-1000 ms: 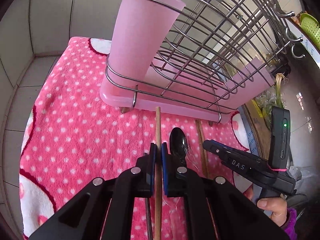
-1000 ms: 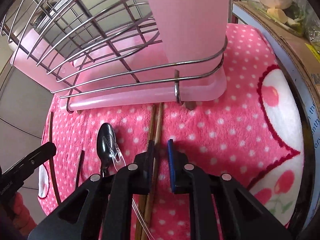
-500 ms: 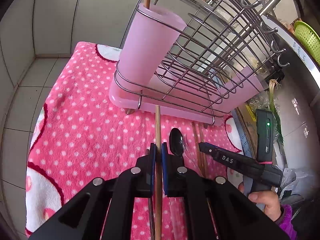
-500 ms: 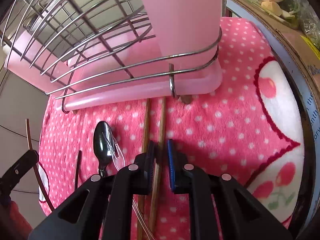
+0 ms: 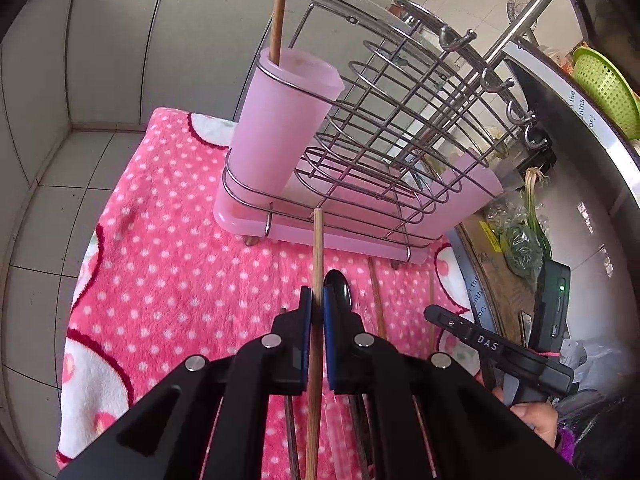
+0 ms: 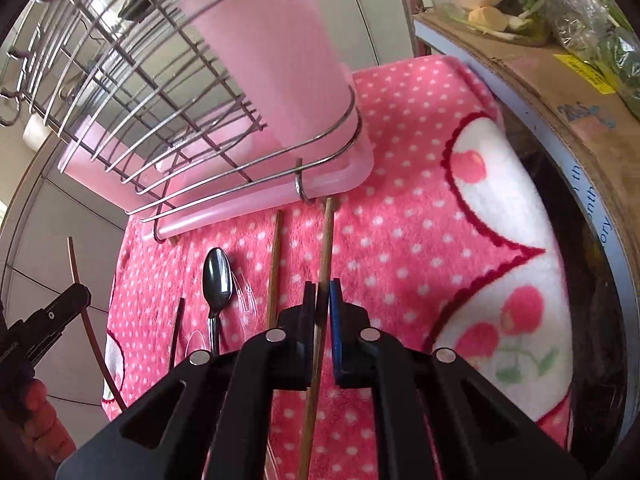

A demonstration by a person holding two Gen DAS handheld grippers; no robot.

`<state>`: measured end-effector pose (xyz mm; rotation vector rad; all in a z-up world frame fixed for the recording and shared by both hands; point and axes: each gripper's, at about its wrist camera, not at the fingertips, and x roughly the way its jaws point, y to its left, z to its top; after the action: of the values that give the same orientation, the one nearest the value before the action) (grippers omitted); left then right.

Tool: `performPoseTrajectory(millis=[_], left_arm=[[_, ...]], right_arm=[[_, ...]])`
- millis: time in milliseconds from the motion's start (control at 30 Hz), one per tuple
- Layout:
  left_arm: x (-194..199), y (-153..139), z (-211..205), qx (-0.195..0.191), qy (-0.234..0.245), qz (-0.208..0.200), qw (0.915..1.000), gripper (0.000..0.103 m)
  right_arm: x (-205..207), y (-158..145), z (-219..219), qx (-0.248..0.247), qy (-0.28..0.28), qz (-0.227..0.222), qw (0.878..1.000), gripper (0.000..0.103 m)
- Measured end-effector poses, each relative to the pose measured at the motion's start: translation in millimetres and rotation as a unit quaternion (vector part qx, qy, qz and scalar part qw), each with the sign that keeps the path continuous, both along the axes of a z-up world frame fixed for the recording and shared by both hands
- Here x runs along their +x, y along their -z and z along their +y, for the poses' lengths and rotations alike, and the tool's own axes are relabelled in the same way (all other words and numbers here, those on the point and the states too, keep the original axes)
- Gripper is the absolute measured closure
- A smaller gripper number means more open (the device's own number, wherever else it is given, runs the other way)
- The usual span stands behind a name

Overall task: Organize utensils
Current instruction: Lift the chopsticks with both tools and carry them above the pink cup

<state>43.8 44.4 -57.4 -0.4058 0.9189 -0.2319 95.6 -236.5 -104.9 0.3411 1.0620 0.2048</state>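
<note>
Each tongs pinched one chopstick.
Left tongs [image 5: 316, 305] gripped a chopstick [image 5: 317, 256]; right tongs [image 6: 322, 300] gripped another chopstick [image 6: 326, 248]; one spoon [image 6: 217, 276] lay on the blanket [image 6: 420, 208], one stick [image 5: 279, 8] stood in the cup [image 5: 280, 128].

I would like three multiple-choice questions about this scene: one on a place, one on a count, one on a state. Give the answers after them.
1. Where does the spoon lie?
A. Inside the cup
B. On the dotted cloth, in front of the rack
C. On a hook

2. How many sticks stand in the pink cup, seen from the left wrist?
A. One
B. Three
C. None

3. What is the state of the left gripper?
A. Wide open, empty
B. Shut on the spoon
C. Shut on a chopstick

Answers:
1 B: the spoon rests flat on the cloth.
2 A: a single standing chopstick rises from the cup.
3 C: both pads press the held chopstick.
</note>
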Motion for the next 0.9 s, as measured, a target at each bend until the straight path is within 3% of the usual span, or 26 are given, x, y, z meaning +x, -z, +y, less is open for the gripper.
performPoseTrajectory(millis=[267,500,900], left_arm=[[-7.8,-14.6,-1.2,0.012,-0.011,-0.024,0.9996,0.098],[-22.4,-40.8,6.7,0.034,-0.035,-0.082,0.9954,0.098],[-38.2,-72.1,10.9,0.051,-0.060,-0.135,0.9877,0.098]], right_arm=[[-29.5,-51.7,-27.4,-0.003,0.022,-0.103,0.994,0.096],[-58.9,-95.3,-23.5,-0.029,0.023,-0.210,0.977,0.097],[-76.5,-108.6,-30.5,-0.028,0.018,-0.248,0.968,0.097]])
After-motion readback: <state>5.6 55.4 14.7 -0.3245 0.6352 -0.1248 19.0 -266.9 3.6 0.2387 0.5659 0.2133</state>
